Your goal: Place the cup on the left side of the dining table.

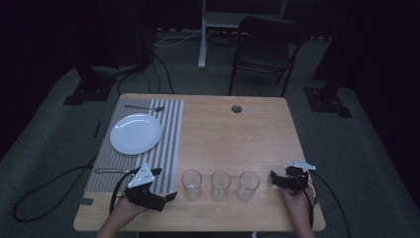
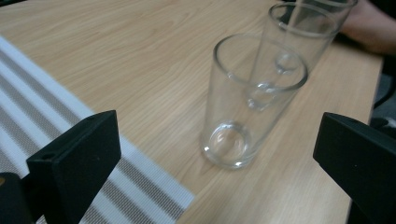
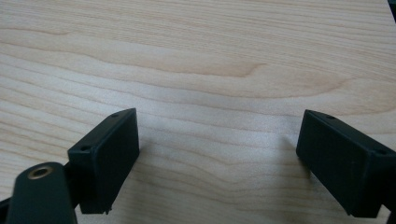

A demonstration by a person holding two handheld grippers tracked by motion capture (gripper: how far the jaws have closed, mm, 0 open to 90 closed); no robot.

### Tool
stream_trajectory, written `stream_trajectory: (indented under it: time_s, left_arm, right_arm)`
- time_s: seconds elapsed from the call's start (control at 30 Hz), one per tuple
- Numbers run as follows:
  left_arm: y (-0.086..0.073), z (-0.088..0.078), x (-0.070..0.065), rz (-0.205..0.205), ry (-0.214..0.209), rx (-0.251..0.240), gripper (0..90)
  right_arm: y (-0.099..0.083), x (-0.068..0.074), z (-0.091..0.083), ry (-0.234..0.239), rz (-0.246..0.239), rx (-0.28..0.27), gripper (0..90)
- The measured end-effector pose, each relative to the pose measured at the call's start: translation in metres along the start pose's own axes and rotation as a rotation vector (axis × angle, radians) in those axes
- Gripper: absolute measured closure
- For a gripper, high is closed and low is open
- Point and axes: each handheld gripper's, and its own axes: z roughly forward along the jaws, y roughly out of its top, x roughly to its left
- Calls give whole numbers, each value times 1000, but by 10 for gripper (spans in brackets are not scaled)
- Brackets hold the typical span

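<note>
The room behind the table [image 1: 247, 129] lay in near darkness, so we could make out little there beyond a chair [image 1: 265, 47] and some cables on the floor. In the left gripper view the two farther glasses were cut off at the top edge and overlapped one another behind the nearest glass [image 2: 247, 102], which blurred their outlines. A knife handle [image 1: 106, 171] near the left gripper [image 1: 166, 197] was partly covered by it.

We saw three clear, empty tumblers standing upright in a row near the front edge of the table: the left glass [image 1: 191, 184], the middle glass [image 1: 220, 185] and the right glass [image 1: 247, 186], each apart from its neighbours. The left one stood just beside the striped placemat [image 1: 168, 129], which carried a white plate [image 1: 135, 133] and a fork [image 1: 143, 107].

Our left gripper rested low on the mat's corner, pointing right toward the left glass, its jaws spread wide with nothing between them. Our right gripper [image 1: 277, 178] sat near the table's right front corner, aimed left toward the right glass but apart from it, its jaws likewise wide open over bare wood.
</note>
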Motion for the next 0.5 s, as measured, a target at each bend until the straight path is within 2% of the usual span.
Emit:
stream_trajectory:
  time_s: [0.07, 0.2, 0.23, 0.37, 0.4, 0.43, 0.5]
  left_arm:
    - [4, 2, -2, 9, -15, 7, 12]
    - [14, 8, -6, 32, -17, 9, 13]
    - [17, 9, -6, 35, -32, 11, 13]
    - [26, 18, -9, 69, -29, 31, 13]
    - [27, 19, -10, 74, -41, 39, 13]
    - [28, 22, -12, 84, -25, 46, 13]
    - [31, 25, -11, 84, -47, 55, 13]
  right_arm:
    - [0, 0, 0, 0, 0, 0, 128]
    - [0, 0, 0, 0, 0, 0, 128]
    - [0, 0, 0, 0, 0, 0, 128]
    - [0, 0, 0, 0, 0, 0, 128]
    - [0, 0, 0, 0, -1, 0, 128]
    - [0, 0, 0, 0, -1, 0, 128]
    - [0, 0, 0, 0, -1, 0, 129]
